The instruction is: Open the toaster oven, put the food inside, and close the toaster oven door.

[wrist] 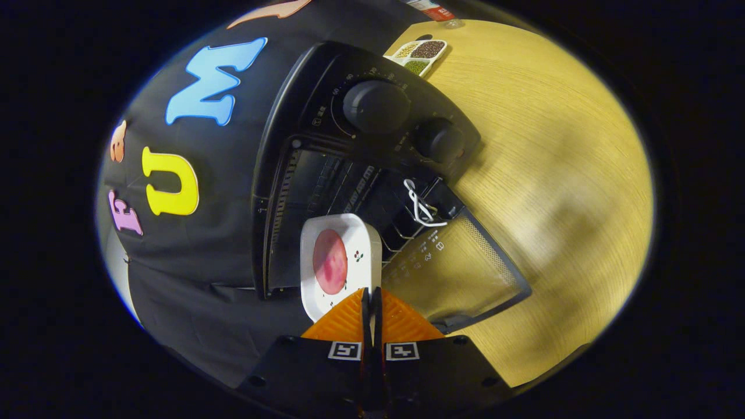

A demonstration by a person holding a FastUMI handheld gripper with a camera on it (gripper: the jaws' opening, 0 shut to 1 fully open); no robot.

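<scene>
Gripper [371,294] fingers pinched on near rim of white square plate [340,262] carrying a pink meat slice [330,261]. Plate sits at the mouth of the toaster oven [349,169], door [460,273] dropped open on the wooden table [553,174].

a black toaster oven [361,145] with two round knobs stands on the wooden table, its glass door [460,273] folded fully open, and a white square plate [340,262] bearing a round pink food slice [330,261] sits at its mouth.
</scene>
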